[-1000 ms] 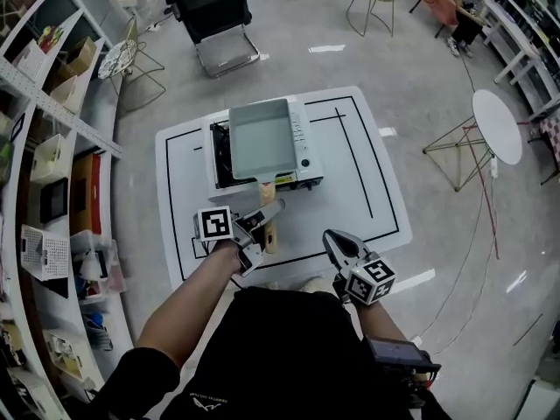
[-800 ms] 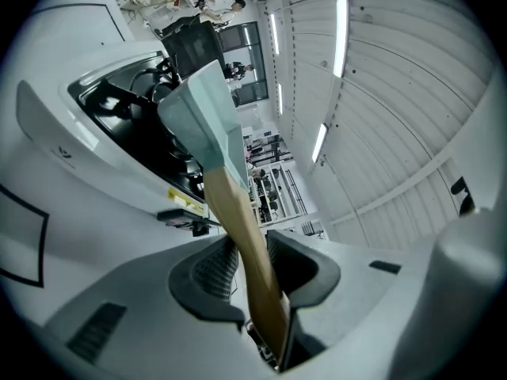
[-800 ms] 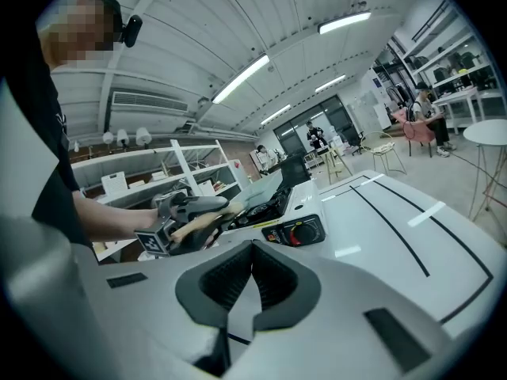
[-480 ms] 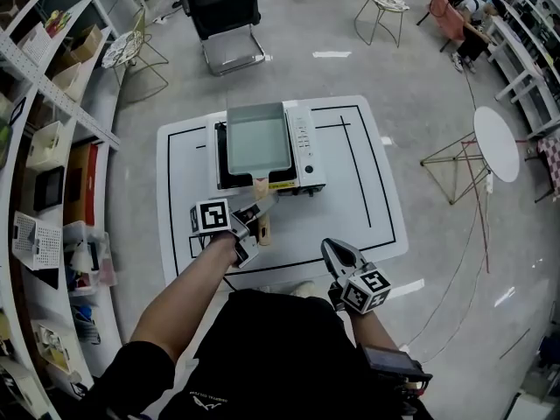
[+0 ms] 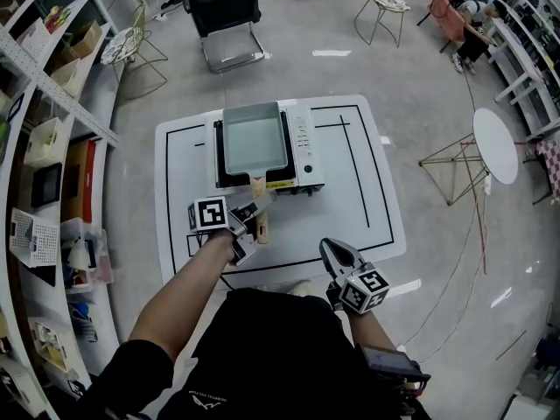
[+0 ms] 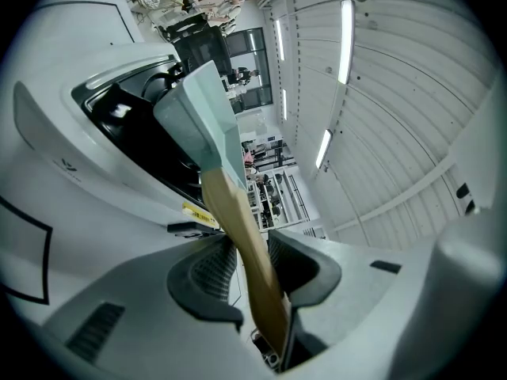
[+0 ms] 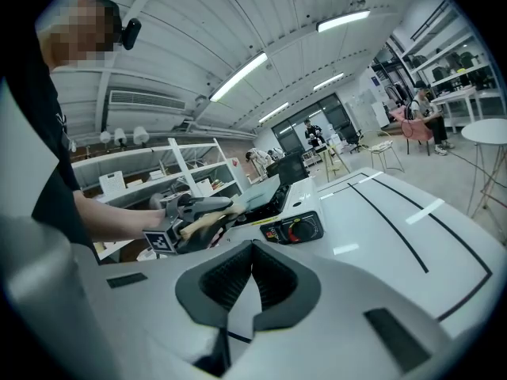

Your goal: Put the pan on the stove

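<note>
The pale grey-green square pan [image 5: 255, 138] sits on the white portable stove [image 5: 302, 151], its wooden handle [image 5: 260, 201] pointing toward me. My left gripper [image 5: 254, 221] is at the handle's near end. In the left gripper view the handle [image 6: 238, 220] runs between the jaws; they are opening, and a sliver of gap shows at the left pad. The pan's body [image 6: 202, 109] lies over the black burner well. My right gripper [image 5: 331, 254] hangs apart, near the table's front edge, shut and empty [image 7: 252, 279].
The stove stands on a low white table [image 5: 350, 199] marked with black lines. Its control knob [image 7: 299, 229] faces me. Shelving [image 5: 52, 147] runs along the left. A black chair [image 5: 223, 7] and a round white side table [image 5: 494, 143] stand on the floor beyond.
The pan stays on the stove, and my left gripper stays at the handle. My right gripper has hardly moved. The head view has shifted slightly.
</note>
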The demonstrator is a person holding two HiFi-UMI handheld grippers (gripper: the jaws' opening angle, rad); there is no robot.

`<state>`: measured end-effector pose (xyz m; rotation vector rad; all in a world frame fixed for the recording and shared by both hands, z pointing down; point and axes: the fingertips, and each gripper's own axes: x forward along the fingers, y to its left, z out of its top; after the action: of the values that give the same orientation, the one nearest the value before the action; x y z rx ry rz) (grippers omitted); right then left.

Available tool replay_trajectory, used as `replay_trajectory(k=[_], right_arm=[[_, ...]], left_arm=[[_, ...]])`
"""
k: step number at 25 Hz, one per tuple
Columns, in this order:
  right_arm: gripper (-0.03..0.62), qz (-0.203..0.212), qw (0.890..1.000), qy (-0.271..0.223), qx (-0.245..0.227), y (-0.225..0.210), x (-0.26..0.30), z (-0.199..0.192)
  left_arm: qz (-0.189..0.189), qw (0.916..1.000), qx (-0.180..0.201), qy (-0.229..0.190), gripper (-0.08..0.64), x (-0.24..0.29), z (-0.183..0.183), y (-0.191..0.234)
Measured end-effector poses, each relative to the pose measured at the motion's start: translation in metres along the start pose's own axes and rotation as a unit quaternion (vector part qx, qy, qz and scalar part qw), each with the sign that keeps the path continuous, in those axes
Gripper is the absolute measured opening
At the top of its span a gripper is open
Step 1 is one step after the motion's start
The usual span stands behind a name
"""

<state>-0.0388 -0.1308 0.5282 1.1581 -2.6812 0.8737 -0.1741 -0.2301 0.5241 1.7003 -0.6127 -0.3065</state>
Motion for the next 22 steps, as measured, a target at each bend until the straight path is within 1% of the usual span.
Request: replay_trajectory(k=[8,11,12,14,16,18,22], right_arm=[[0.026,0.001,1.000,0.002,0.003,0.000,0.001,-0.004],[0.025,0.001,1.000,0.003,0.004,0.000,0.001,-0.004],[0.026,0.001,1.000,0.003,0.004,0.000,0.001,-0.004],[0.026,0.001,1.000,0.004,0.004,0.000,0.002,-0.003],[0.026,0.002,1.000,0.005,0.003,0.001,0.001,-0.003],[0.026,0.003,1.000,0.005,0.002,0.001,0.002,-0.003],[0.026,0.006,1.000,0.006,0.000,0.002,0.004,-0.003]], left_arm=[[0.002,1.0000,-0.007,0.000,0.137,0.003,0.001,0.003],[0.007,1.0000,-0.003,-0.002,0.143,0.004,0.001,0.003],[0.009,1.0000,-0.001,-0.002,0.153,0.005,0.001,0.003],[0.014,0.9999,0.004,0.000,0.215,0.007,0.001,0.003],[0.018,0.9998,0.009,0.003,0.255,0.008,-0.001,0.004],[0.023,0.9996,0.017,0.003,0.273,0.006,-0.002,0.005],[0.030,0.9984,0.048,0.002,0.279,-0.003,-0.001,0.003]])
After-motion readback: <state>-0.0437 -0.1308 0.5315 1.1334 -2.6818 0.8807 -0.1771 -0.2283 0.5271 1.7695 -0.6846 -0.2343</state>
